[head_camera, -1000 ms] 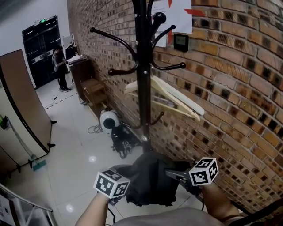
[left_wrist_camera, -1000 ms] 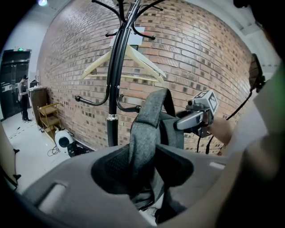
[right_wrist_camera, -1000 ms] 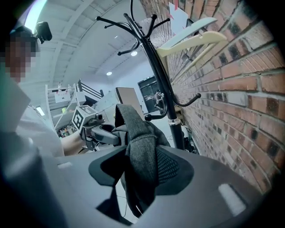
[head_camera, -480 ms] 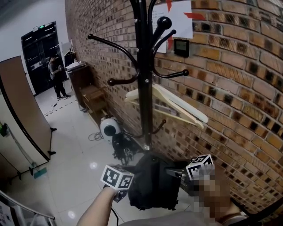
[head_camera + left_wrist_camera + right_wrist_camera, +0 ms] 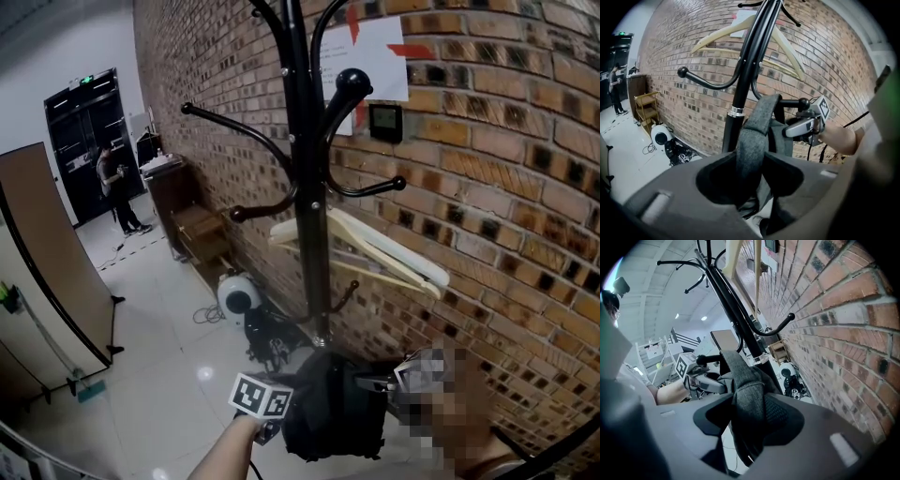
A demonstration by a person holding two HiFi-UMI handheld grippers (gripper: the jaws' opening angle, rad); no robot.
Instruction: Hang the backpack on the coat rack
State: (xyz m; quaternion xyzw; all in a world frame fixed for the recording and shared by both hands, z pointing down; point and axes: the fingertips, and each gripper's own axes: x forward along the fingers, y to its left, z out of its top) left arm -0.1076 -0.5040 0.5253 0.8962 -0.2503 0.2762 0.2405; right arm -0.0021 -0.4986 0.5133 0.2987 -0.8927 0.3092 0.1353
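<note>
Both grippers are clamped on the load. The left gripper (image 5: 750,174) has its jaws clenched on a grey strap (image 5: 757,133) that rises from between them. The right gripper (image 5: 747,420) grasps a padded grey strap (image 5: 746,383) in the same way. Each faces the other across the bag. Between the two hangs the black backpack (image 5: 336,420), low and just ahead of the person, the left gripper (image 5: 279,427) at one flank and the right at the other under a blurred patch. Holding one strap in each gripper appears meant to share the weight, keep the bag upright and hold the straps open for a hook.

Directly beyond the grippers stands the black pole of the coat rack (image 5: 314,244), with the bag near its lower part. Its curved hooks (image 5: 261,208) branch out well above both grippers, so the backpack is not yet hung. By the look of it, a lift comes next. On the right gripper's side, above it, pale wooden hangers (image 5: 380,251) already hang from the rack and could crowd that side. The hooks on the left gripper's side look the freer choice. Behind the rack runs a brick wall (image 5: 511,197). Far off, beyond the left gripper, a person (image 5: 114,187) stands by dark doors.
</note>
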